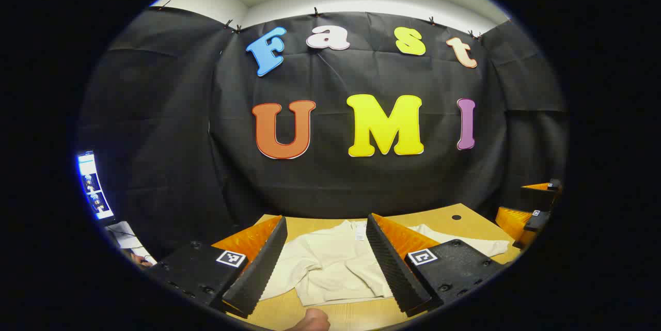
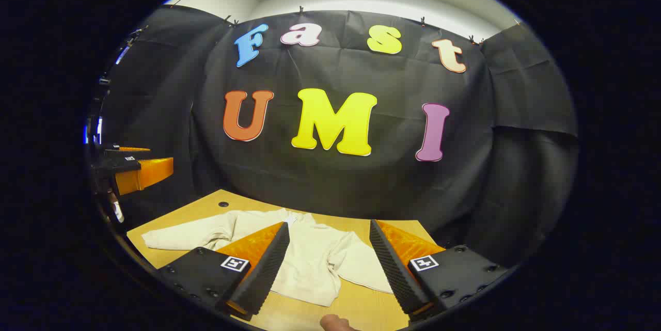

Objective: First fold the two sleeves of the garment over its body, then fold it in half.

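Left gripper (image 1: 326, 264): jaws spread wide, nothing between them, held above the table (image 1: 465, 225). Cream garment (image 1: 330, 264) lies flat on the wood ahead of and below the fingers, neck end pointing away toward the black cloth wall (image 1: 155, 140). Each finger hides part of the cloth; one sleeve (image 1: 465, 240) runs out beyond the right-side finger, its far end partly hidden behind that finger's base. The near hem is rumpled. A fingertip-like shape (image 1: 312, 319) shows at the bottom edge, cut off; hard to say more.

Right gripper (image 2: 328, 264): likewise released and empty, over the same garment (image 2: 310, 261). From here one sleeve (image 2: 181, 235) stretches out past its left-side finger, the other (image 2: 361, 266) lies bent against the body just inside the right-side finger. Neither sleeve is folded over the body. The other gripper (image 2: 137, 171) hangs far off to the left, partly cropped.
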